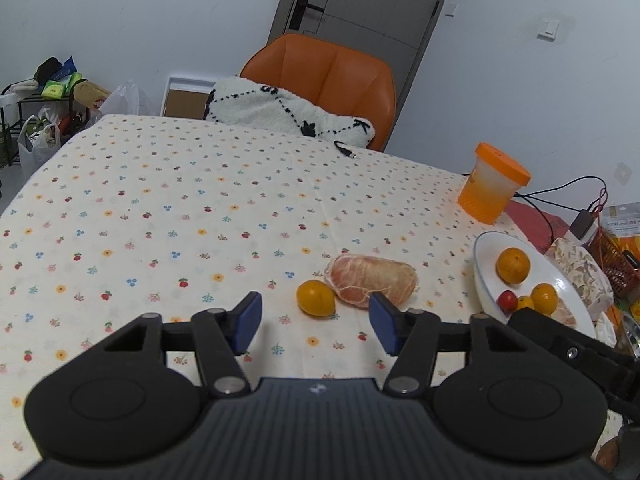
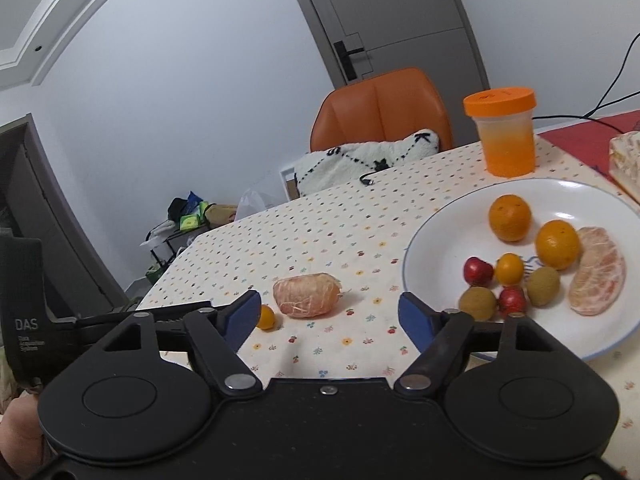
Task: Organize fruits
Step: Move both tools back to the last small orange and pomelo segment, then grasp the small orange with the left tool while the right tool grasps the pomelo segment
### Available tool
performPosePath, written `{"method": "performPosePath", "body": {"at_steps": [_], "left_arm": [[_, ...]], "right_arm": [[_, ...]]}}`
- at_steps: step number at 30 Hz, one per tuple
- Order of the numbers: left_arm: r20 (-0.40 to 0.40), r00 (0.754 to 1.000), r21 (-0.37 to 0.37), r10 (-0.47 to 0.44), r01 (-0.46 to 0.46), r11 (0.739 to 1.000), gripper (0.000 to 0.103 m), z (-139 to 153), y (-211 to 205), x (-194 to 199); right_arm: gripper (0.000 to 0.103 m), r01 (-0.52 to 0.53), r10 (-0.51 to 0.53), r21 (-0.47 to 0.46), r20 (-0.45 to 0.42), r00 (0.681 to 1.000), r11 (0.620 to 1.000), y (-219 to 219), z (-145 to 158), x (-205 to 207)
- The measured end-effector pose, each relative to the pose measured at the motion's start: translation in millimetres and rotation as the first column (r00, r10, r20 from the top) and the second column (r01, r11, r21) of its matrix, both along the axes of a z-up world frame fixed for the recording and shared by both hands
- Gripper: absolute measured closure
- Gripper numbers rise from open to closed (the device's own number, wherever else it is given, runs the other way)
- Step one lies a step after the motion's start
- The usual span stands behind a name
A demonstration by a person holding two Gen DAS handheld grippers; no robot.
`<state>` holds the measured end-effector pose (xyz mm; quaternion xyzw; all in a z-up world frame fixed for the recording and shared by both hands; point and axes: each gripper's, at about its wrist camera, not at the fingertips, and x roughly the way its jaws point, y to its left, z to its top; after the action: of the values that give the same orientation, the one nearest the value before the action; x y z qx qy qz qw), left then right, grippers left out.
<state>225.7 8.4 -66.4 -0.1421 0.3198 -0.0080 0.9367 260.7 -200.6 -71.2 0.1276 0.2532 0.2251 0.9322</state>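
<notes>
Both grippers, left gripper (image 1: 316, 326) and right gripper (image 2: 328, 318), hover with fingers spread, empty; peeled pomelo (image 1: 372, 285) and small orange (image 1: 315, 298) lie on the surface beside the plate (image 2: 432, 248); next likely grasping one.

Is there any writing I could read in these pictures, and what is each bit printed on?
"DAS": on the black left gripper body, seen at the left edge of the right wrist view.
Three small lines beneath it: too blurred to read with certainty.
Print on the yellow packet at the right edge: too small to read.
Marks on the orange lid: illegible.
</notes>
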Motion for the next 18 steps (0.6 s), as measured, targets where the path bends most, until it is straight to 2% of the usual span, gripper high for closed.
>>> {"method": "performPosePath", "body": {"at_steps": [6, 9, 12, 15, 18], "left_arm": [[-0.015, 1.000, -0.001, 0.005, -0.005, 1.000, 0.054, -7.7, -1.1, 12.7], [-0.025, 1.000, -0.003, 0.008, -0.008, 1.000, 0.057, -11.3, -1.8, 18.9], [-0.037, 0.999, 0.000, 0.005, -0.005, 1.000, 0.064, -16.2, -3.3, 25.0], [-0.035, 0.999, -0.001, 0.019, -0.019, 1.000, 0.080, -18.9, -2.9, 28.4], [-0.035, 0.999, -0.028, 0.031, -0.032, 0.999, 0.081, -19.1, 2.5, 29.1]], "right_arm": [[0.046, -0.025, 0.025, 0.001, -0.027, 0.999, 1.000, 7.5, -5.6, 13.1], [0.046, -0.033, 0.033, 0.003, -0.038, 0.999, 0.999, 10.8, -8.0, 18.3], [0.046, -0.042, 0.042, -0.001, -0.046, 0.998, 0.999, 14.6, -9.8, 23.0], [0.046, -0.048, 0.048, -0.016, -0.048, 0.998, 0.999, 19.6, -10.4, 27.5], [0.046, -0.063, 0.061, -0.037, -0.050, 0.997, 0.997, 26.4, -9.4, 31.9]]}}
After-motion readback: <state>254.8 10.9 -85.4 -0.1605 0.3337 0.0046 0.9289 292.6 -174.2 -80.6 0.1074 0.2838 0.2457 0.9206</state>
